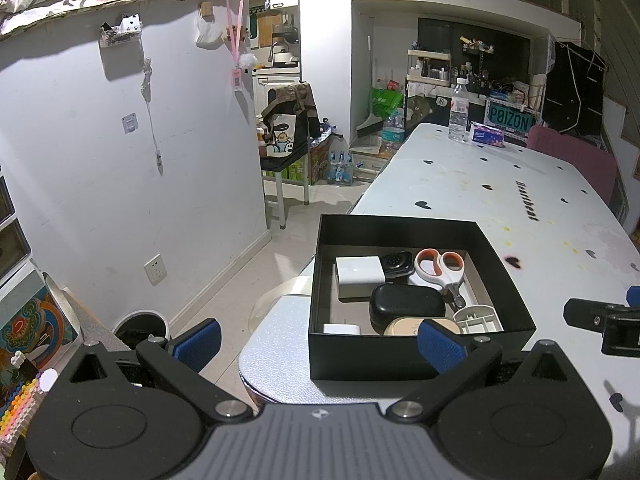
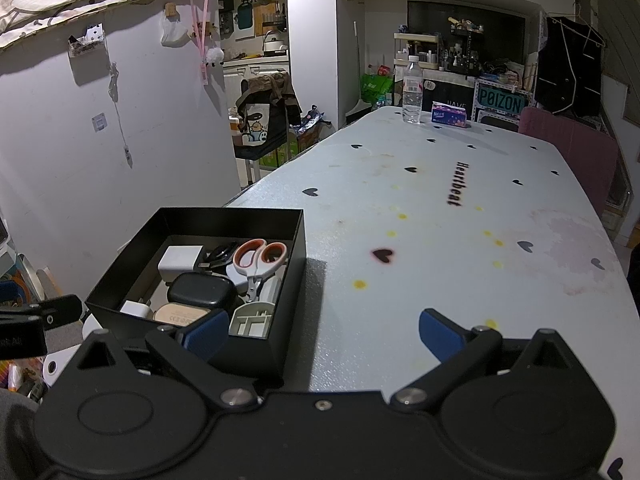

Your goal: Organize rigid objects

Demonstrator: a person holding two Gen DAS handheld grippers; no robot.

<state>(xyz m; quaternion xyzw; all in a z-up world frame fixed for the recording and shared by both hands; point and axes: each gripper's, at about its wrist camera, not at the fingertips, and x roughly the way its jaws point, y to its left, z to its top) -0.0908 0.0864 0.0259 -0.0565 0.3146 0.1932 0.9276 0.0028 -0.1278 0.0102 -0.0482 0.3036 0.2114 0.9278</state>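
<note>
A black open box (image 1: 416,358) (image 2: 296,240) stands at the near left corner of the white table (image 1: 520,200) (image 2: 440,220). Inside lie orange-handled scissors (image 1: 440,266) (image 2: 260,258), a white charger (image 1: 359,272) (image 2: 180,258), a smartwatch (image 1: 396,262), a black case (image 1: 406,306) (image 2: 202,292), a tan round case (image 2: 180,314) and a white plastic piece (image 1: 478,318) (image 2: 252,320). My left gripper (image 1: 318,346) is open and empty, just in front of the box. My right gripper (image 2: 322,334) is open and empty, at the box's near right corner.
A water bottle (image 1: 458,110) (image 2: 412,92) and a tissue pack (image 1: 488,134) (image 2: 449,114) stand at the table's far end. A pink chair (image 2: 568,144) is at the far right. A bin (image 1: 140,326) stands on the floor at the left.
</note>
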